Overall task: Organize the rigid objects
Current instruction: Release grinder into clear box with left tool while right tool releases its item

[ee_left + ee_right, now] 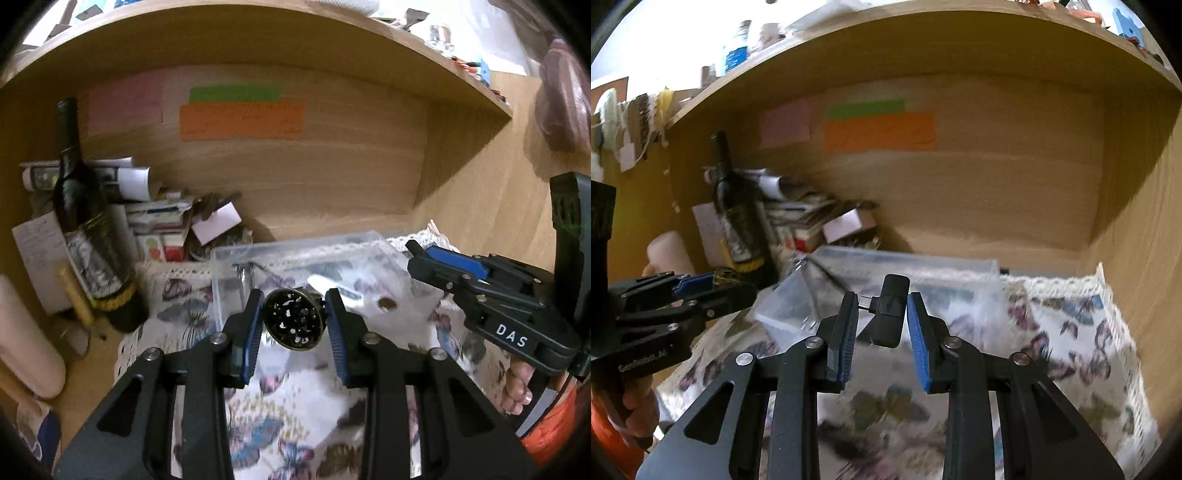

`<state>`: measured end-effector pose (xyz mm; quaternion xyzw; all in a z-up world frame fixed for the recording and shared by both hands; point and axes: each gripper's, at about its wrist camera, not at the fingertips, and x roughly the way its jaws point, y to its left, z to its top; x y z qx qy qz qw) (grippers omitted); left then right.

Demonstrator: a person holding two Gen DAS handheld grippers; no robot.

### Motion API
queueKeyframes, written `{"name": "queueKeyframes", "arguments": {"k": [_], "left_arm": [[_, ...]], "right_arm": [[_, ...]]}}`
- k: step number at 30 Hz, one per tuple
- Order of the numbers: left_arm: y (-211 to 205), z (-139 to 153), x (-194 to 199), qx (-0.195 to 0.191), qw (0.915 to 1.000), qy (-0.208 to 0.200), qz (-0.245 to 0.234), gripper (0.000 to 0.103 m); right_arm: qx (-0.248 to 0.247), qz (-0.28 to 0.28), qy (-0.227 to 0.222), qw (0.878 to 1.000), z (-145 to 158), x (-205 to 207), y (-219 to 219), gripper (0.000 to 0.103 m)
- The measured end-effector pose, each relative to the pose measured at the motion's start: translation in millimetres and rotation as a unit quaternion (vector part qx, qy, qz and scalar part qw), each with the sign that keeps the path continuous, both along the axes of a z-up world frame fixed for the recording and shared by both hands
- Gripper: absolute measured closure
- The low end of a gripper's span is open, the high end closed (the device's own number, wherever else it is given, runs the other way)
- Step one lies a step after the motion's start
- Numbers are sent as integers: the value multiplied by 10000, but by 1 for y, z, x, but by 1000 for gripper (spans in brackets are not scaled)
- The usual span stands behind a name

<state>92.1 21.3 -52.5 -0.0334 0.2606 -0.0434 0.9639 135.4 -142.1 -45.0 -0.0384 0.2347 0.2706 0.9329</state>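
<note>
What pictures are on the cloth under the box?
Butterflies, purple and blue on white, cover the cloth; the right wrist view shows them best.

Clear plastic box [295,254], wooden shelf [332,177]

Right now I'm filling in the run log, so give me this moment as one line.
left gripper: shut on round ornament | right gripper: shut on black adapter | both held over clear plastic box

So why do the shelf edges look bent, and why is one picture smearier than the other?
Both views use fisheye lenses, so the wooden shelf bows into an arc. The right wrist view is blurrier: the plastic box and butterfly cloth smear, while the black adapter stays sharp. In the left wrist view the wine bottle is only slightly soft.
</note>
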Motion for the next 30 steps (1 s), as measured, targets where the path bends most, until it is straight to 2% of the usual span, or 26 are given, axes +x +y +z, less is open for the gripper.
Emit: {"name": "queueKeyframes", "arguments": {"k": [3, 6, 15, 18, 24, 25, 28, 30], "left_arm": [[0, -1, 21, -92, 9999, 125, -36, 70], [0, -9, 41, -25, 9997, 229, 10, 70], [-5, -55, 84, -10, 9946, 1029, -115, 70], [-8, -63, 89, -9, 9935, 1126, -171, 70], [-8, -63, 89, 55, 9939, 1099, -100, 67], [-8, -63, 89, 42, 9938, 1105, -101, 64], [-7, -59, 84, -15, 9941, 1080, -120, 58], [-7, -55, 80, -20, 9947, 1023, -138, 54]], "right_arm": [[-33, 11, 92, 10000, -1, 19, 2, 78], [-65, 63, 210, 9997, -7, 34, 6, 78], [-264, 166, 968, 9948, -50, 74, 24, 78], [-360, 195, 1165, 9924, -60, 79, 27, 78], [-520, 180, 1178, 9915, -65, 79, 32, 77], [-518, 172, 1175, 9916, -65, 79, 31, 76], [-439, 157, 1131, 9925, -60, 77, 27, 63], [-370, 150, 1030, 9939, -52, 72, 22, 60]]}}
